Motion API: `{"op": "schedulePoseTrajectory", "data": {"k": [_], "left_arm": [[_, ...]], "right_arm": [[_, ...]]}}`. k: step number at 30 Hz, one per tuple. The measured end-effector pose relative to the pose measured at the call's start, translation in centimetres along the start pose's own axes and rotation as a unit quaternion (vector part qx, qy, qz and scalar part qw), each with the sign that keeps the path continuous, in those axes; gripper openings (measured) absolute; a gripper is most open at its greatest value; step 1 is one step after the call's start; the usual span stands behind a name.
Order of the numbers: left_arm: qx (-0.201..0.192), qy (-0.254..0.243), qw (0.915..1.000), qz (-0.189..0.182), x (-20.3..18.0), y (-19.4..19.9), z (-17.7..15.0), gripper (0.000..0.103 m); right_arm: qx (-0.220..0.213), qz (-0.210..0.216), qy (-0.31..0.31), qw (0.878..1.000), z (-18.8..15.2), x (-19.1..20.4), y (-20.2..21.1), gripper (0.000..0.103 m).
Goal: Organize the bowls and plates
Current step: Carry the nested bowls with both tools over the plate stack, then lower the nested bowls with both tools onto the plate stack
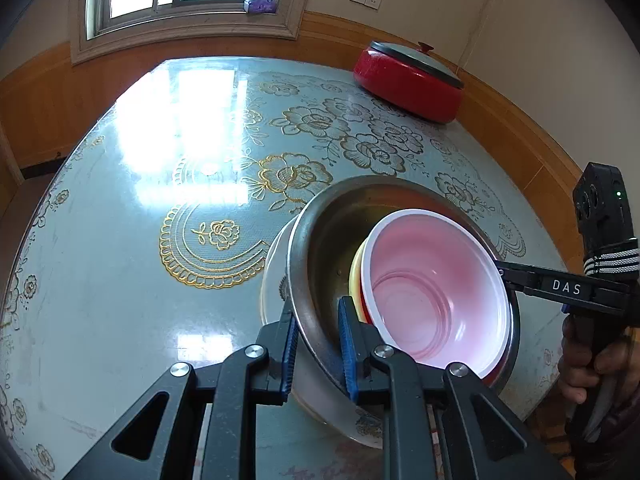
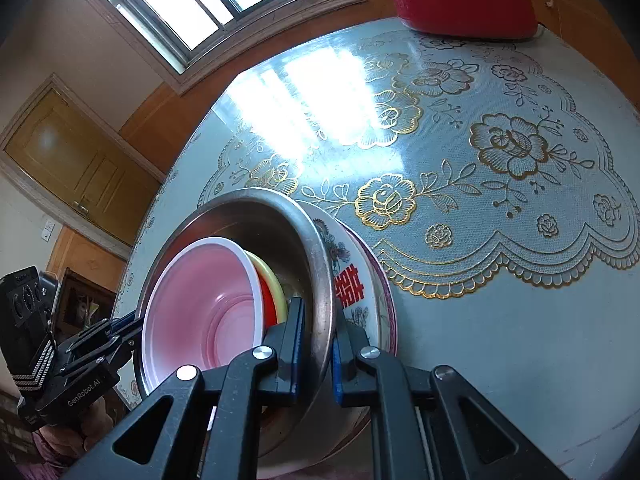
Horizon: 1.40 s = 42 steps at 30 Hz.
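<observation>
A steel bowl (image 1: 332,232) (image 2: 256,220) holds a nested stack: a pink bowl (image 1: 432,280) (image 2: 200,300) with a white rim on top, then a red bowl (image 2: 266,300) and a yellow bowl (image 1: 354,276) (image 2: 276,284). The steel bowl sits inside a white porcelain bowl (image 1: 276,280) (image 2: 360,280) with a red character and flowers. My left gripper (image 1: 318,308) (image 2: 134,326) is shut on the steel bowl's rim. On the opposite side my right gripper (image 2: 320,312) (image 1: 500,272) is also shut on that rim. Whether the stack rests on the table cannot be told.
The round table (image 1: 120,240) (image 2: 500,320) has a glossy blue-grey cover with gold flowers. A red pot with a dark lid (image 1: 408,84) (image 2: 464,4) stands at the far edge by the wall. A person's hand (image 1: 588,360) holds the right gripper's handle.
</observation>
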<state>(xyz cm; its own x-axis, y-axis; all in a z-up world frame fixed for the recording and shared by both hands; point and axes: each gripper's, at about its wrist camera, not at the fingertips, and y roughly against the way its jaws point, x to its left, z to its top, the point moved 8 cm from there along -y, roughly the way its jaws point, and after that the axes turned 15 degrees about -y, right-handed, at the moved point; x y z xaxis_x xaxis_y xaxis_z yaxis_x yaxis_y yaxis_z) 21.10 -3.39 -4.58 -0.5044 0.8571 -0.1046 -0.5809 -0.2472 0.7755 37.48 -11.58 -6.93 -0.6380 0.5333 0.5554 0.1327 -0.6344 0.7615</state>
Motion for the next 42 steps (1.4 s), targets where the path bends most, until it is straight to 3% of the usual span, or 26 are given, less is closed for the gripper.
{"op": "schedulePoseTrajectory", "data": {"k": [16,24,30,39,42], "left_arm": [[0.025,0.04,0.9988,0.015,-0.7,0.1,-0.6,0.019],[0.023,0.05,0.9975,0.045,-0.9,0.6,-0.8,0.02],[0.017,0.058,0.9961,0.064,-0.8,1.5,-1.0,0.023],[0.002,0.064,0.9938,0.09,-0.4,2.2,-0.3,0.023],[0.001,0.07,0.9927,0.098,-0.2,2.1,0.0,0.022]], "right_arm": [[0.036,0.023,0.017,0.999,0.1,0.0,0.5,0.013],[0.049,0.036,0.024,0.998,0.0,0.1,0.4,0.014],[0.051,0.051,0.036,0.997,0.0,0.0,0.8,0.022],[0.047,0.063,0.047,0.996,0.3,-0.3,1.5,0.024],[0.025,0.054,0.051,0.997,0.9,-0.7,2.3,0.024]]}}
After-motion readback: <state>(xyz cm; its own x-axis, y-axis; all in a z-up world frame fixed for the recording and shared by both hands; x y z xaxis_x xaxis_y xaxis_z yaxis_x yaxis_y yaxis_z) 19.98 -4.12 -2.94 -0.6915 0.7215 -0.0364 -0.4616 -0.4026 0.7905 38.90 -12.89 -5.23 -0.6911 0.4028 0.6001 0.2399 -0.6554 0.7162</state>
